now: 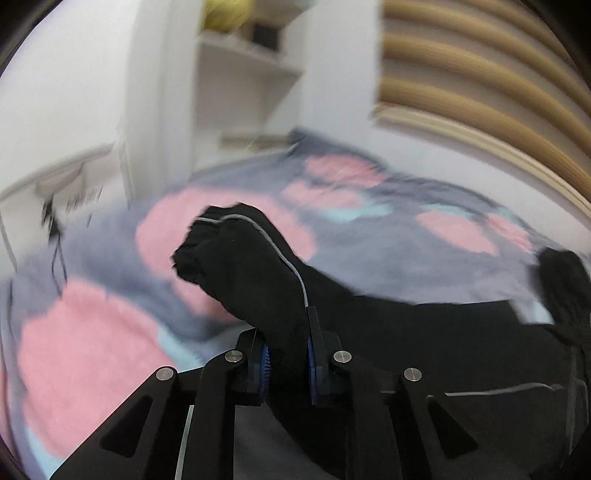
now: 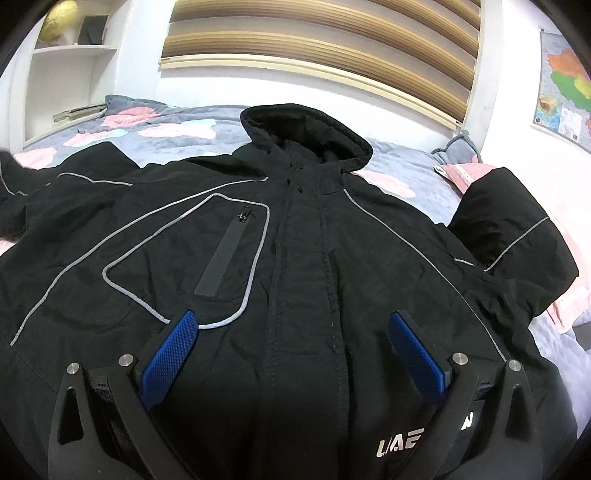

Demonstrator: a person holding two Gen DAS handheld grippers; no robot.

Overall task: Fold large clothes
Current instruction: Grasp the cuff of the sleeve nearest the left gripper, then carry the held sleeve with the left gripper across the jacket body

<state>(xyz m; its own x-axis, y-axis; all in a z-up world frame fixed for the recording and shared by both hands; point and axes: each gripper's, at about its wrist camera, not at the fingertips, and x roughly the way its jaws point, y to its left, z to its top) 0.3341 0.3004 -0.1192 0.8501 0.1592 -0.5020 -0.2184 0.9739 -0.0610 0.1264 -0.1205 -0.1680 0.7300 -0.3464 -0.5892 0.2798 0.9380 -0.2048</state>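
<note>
Black jacket (image 2: 295,258) on floral bedspread (image 2: 177,125); left hand-held gripper (image 1: 288,363) pinches its sleeve (image 1: 251,258), right hand-held gripper (image 2: 291,354) spread.

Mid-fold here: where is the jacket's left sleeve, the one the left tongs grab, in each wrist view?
Left wrist: sleeve at centre, running up from the shut left tongs, cuff bunched at top.
Right wrist: the sleeve lies at the far left edge, partly cut off.
Shared landmark: the yellow globe on the white shelf, top of both views.
</note>
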